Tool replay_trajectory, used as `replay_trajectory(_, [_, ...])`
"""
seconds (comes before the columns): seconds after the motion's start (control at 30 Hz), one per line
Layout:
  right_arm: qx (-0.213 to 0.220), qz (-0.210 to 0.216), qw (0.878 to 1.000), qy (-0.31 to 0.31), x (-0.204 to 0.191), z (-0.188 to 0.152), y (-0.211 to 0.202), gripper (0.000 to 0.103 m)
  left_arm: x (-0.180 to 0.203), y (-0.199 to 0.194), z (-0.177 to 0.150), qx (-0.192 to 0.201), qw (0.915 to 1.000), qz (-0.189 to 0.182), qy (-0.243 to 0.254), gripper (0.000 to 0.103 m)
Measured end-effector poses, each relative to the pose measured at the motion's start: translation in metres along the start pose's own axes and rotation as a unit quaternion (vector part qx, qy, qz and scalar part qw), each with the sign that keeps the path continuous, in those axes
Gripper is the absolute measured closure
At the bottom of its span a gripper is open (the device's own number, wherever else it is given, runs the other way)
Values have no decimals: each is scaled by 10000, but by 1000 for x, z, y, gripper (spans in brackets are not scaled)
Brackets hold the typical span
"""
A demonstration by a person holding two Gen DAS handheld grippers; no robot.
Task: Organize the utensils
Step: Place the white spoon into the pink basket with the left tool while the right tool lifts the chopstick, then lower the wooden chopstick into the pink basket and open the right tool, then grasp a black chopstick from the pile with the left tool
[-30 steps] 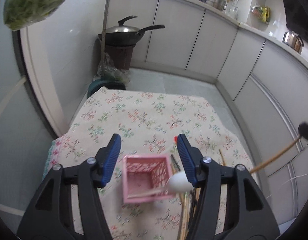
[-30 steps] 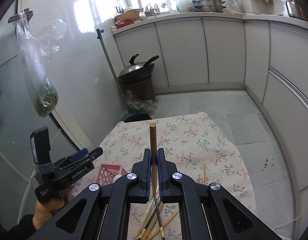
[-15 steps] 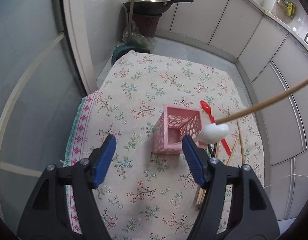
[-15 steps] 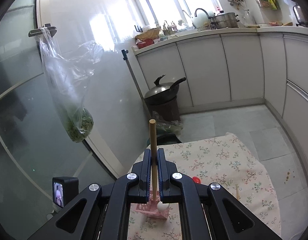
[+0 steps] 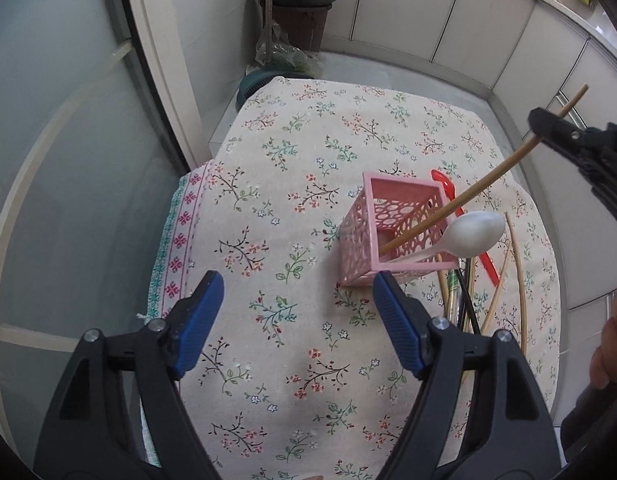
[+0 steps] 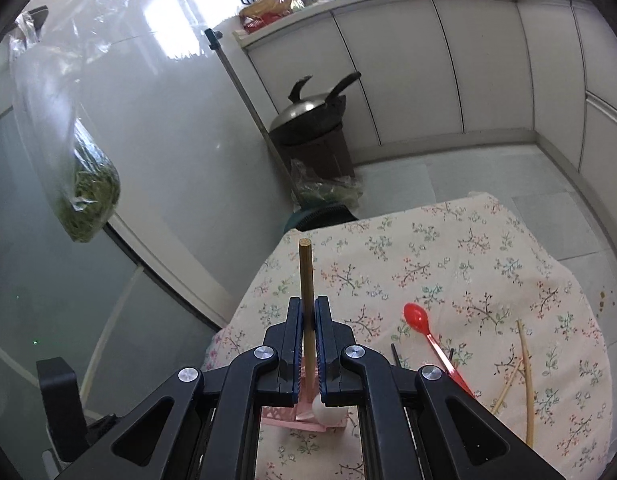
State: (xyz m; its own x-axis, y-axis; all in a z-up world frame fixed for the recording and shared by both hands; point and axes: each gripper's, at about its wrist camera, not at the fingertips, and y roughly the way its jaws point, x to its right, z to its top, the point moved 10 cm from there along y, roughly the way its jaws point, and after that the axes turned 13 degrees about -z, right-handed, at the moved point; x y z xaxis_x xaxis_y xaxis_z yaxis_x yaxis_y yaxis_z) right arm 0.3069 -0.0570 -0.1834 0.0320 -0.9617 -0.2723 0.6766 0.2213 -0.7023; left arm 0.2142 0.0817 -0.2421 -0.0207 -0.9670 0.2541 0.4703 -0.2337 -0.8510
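**Chopstick lowered into the pink basket**

The right gripper (image 6: 307, 312) pinches a wooden chopstick (image 6: 306, 280) between its pressed-together fingers; the stick's blunt end rises above the fingertips. Only the left wrist view shows the stick's lower end, which sits inside the pink lattice basket (image 5: 392, 232) alongside a white spoon (image 5: 474, 230) whose bowl leans over the rim. The left gripper (image 5: 298, 312) is empty, its blue pads spreading apart, the basket just beyond its right fingertip. Right of that finger, loose chopsticks (image 5: 518, 280) and a red spoon (image 5: 452, 192) lie on the floral tablecloth (image 5: 300, 184). The right wrist view alone shows a hanging bag of greens (image 6: 88, 192).
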Motion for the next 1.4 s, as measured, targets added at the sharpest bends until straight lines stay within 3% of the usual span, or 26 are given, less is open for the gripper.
replay_trajectory(0.4, [-247,89,9995,165,7,-7,18,94,14,3,-2,-22,9996,-13,283,24])
replay_trajectory(0.53, [-116,187,9996,188,8,0,4,77,22,2,-2,20,9995,-156,265,23])
replay_trajectory(0.63, [113,239,9994,213,13,8,-15,56,29,2,-3,36,9993,-200,326,21])
replay_trajectory(0.77, [364,227,9988,232,27,17,-42,49,38,1,-6,58,9988,-221,430,21])
replay_trajectory(1.1, [283,-528,9980,201,93,1,-69,34,65,6,-20,-67,9966,-382,724,20])
replay_trajectory(1.4, [-394,-1290,9907,180,160,-43,-53,31,96,24,-44,-408,9924,-490,1052,20])
